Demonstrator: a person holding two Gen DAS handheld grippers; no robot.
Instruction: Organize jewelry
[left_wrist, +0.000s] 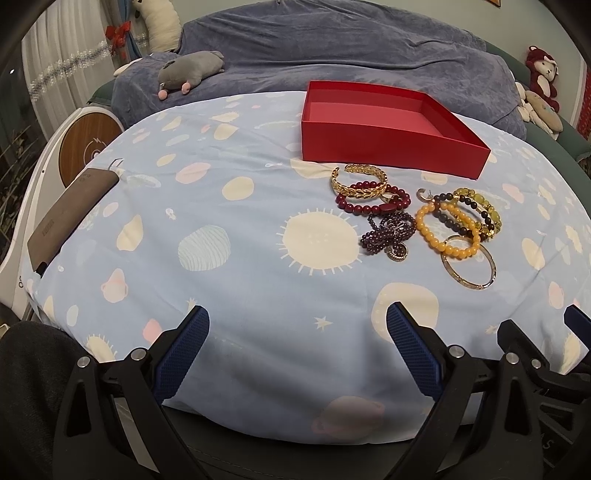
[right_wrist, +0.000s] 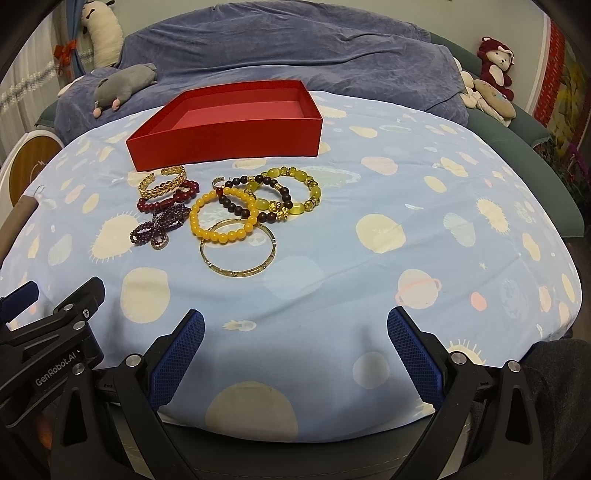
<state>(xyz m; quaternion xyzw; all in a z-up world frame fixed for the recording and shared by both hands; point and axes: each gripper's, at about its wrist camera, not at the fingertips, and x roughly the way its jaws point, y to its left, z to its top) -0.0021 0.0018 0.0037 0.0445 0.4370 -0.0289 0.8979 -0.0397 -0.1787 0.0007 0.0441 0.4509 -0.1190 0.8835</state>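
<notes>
An open empty red box (left_wrist: 388, 125) (right_wrist: 229, 122) stands at the back of a table covered in a light blue planet-print cloth. In front of it lies a cluster of bracelets: a gold leaf cuff (left_wrist: 358, 181) (right_wrist: 162, 182), a dark red bead bracelet (left_wrist: 369, 205) (right_wrist: 168, 201), a purple bead strand (left_wrist: 388, 232) (right_wrist: 159, 227), an orange bead bracelet (left_wrist: 443, 230) (right_wrist: 223, 216), a yellow-green stone bracelet (left_wrist: 484, 210) (right_wrist: 295, 194) and a thin gold bangle (left_wrist: 469, 262) (right_wrist: 238, 251). My left gripper (left_wrist: 297, 328) and right gripper (right_wrist: 295, 328) are open and empty, near the table's front edge.
A brown flat case (left_wrist: 70, 218) lies at the cloth's left edge. A blue-covered sofa (left_wrist: 332, 48) with a grey plush toy (left_wrist: 188, 72) stands behind the table. A red plush toy (right_wrist: 495, 64) sits at the far right.
</notes>
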